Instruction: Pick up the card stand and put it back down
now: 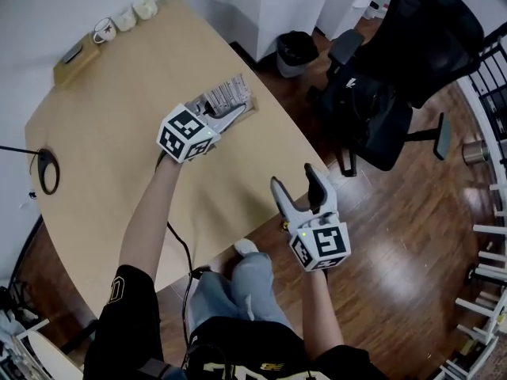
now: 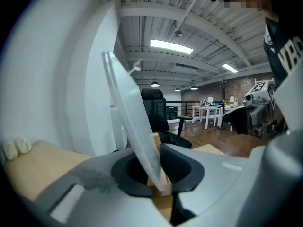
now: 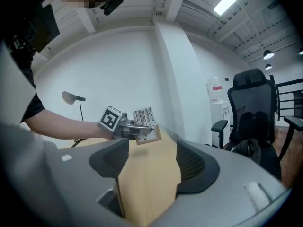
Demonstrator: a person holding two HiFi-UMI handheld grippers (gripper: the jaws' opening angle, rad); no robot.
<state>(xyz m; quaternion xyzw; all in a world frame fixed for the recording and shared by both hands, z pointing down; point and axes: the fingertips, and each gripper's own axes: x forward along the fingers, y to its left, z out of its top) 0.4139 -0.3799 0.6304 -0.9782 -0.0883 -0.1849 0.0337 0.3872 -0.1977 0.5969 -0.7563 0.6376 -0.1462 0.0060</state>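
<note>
Lift step: stand [image 1: 226, 93] is clamped in closed left gripper [image 1: 241, 112], apparently just off table [image 1: 111, 109]. Right gripper [image 1: 303, 187] is held open, empty. Level set-down is needed next.

Bare tabletop [image 1: 103, 133] is lying open left of and behind the left claw [image 1: 236, 113], which is clamping the card stand [image 1: 228, 93] near the table's edge. Just beyond that edge a bin [image 1: 297, 52] is standing. Right of the open-jawed right claw [image 1: 293, 177], an office chair [image 1: 396, 77] is blocking passage.
</note>
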